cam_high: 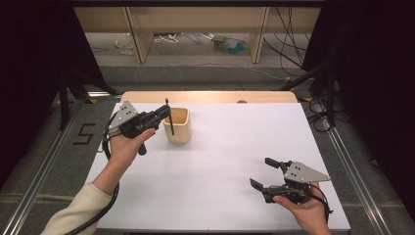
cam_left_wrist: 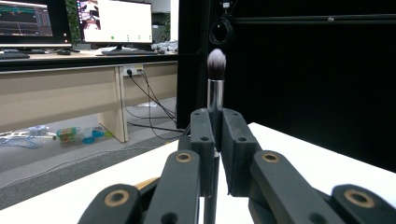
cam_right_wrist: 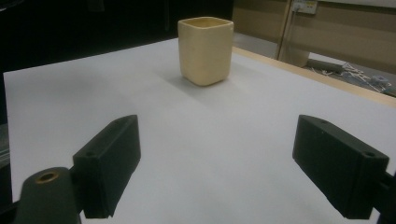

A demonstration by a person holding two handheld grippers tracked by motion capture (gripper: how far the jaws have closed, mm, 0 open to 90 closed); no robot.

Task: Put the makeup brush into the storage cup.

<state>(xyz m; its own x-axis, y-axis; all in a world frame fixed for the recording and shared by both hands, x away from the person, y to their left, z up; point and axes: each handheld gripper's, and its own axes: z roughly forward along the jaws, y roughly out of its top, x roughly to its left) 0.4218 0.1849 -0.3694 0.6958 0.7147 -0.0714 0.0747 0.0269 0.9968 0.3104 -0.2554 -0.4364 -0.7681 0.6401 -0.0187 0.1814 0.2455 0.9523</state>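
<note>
In the high view, the left gripper is sitting at about ten o'clock on the table, held up in the person's left hand. Its jaws are clamping a brush by the handle, and the brush is standing nearly upright just beside the cup's left wall. In the left gripper view the same brush is rising between the closed pads, its dark, pale-tipped bristles pointing up above a shiny metal ferrule, while the handle is running down between the jaws.

The cream cup is standing upright at about eleven o'clock on the white tabletop, its mouth open and facing up. In the right gripper view the cup is showing at twelve o'clock, well ahead of the jaws.

The right gripper is resting at about four o'clock, well apart from the cup, in the person's right hand. Its jaws are standing wide apart with nothing between them but bare table.
</note>
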